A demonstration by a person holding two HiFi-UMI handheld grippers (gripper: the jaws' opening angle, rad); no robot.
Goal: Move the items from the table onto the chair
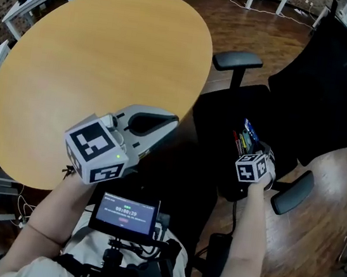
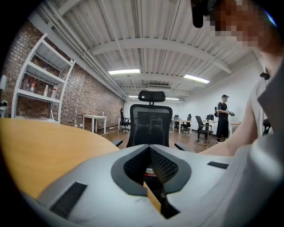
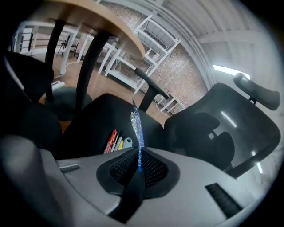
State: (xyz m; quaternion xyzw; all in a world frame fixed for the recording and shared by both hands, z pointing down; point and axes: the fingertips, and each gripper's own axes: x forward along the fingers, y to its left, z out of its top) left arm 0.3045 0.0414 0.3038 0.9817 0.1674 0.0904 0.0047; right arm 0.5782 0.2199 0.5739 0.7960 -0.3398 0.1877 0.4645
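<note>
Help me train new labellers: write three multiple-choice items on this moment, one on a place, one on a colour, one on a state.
1. Where is the right gripper?
A. Over the round table
B. Over the black office chair seat
C. Beside a shelf

2. What colour is the thin foil packet between its jaws?
A. Blue
B. Orange
C. Brown

3. What state is the left gripper in?
A. Shut on a pen
B. Shut, holding nothing
C. Wide open

Answers:
1. B, the head view shows it above the seat, near the pens lying there.
2. A, the packet's edge shines blue.
3. B, its jaws meet with nothing between them.
</note>
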